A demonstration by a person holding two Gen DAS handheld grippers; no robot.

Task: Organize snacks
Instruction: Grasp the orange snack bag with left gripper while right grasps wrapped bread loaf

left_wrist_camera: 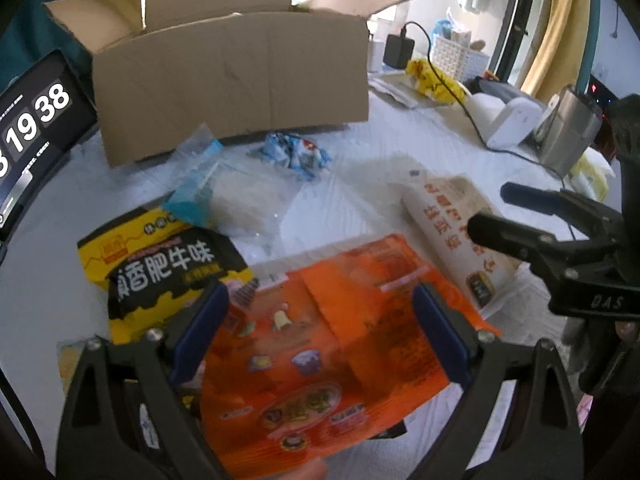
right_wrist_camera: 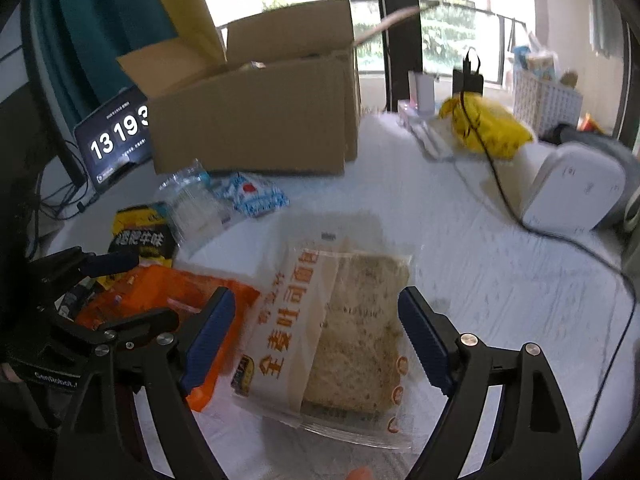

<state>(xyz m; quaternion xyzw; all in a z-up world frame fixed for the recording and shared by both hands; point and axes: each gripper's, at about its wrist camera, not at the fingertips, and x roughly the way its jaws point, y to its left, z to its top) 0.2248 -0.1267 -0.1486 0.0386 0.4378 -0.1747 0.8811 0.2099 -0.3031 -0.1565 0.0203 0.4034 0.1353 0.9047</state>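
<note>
snack packs [right_wrist_camera: 352,332]: 5 | box [left_wrist_camera: 232,84]: 1 | grippers [left_wrist_camera: 320,332]: 2, fingers apart

I see an orange snack packet [left_wrist_camera: 320,344] with small pictures between my left tongs' blue pads [left_wrist_camera: 200,332]. Left of them lies a yellow and black packet [left_wrist_camera: 160,264] with white letters. Between my right tongs' blue pads [right_wrist_camera: 208,340] is brown speckled bread in a clear bag [right_wrist_camera: 344,336] with orange letters. Beyond stands a plain brown cardboard box [left_wrist_camera: 232,84].

Daylight poured through the tall dark-framed window [right_wrist_camera: 452,28], greenery blurred beyond the glass. A teal curtain [right_wrist_camera: 104,12] hung at the left, a mustard-yellow curtain [left_wrist_camera: 560,28] at the right. The white, faintly marbled counter [right_wrist_camera: 500,264] shone pale below.
</note>
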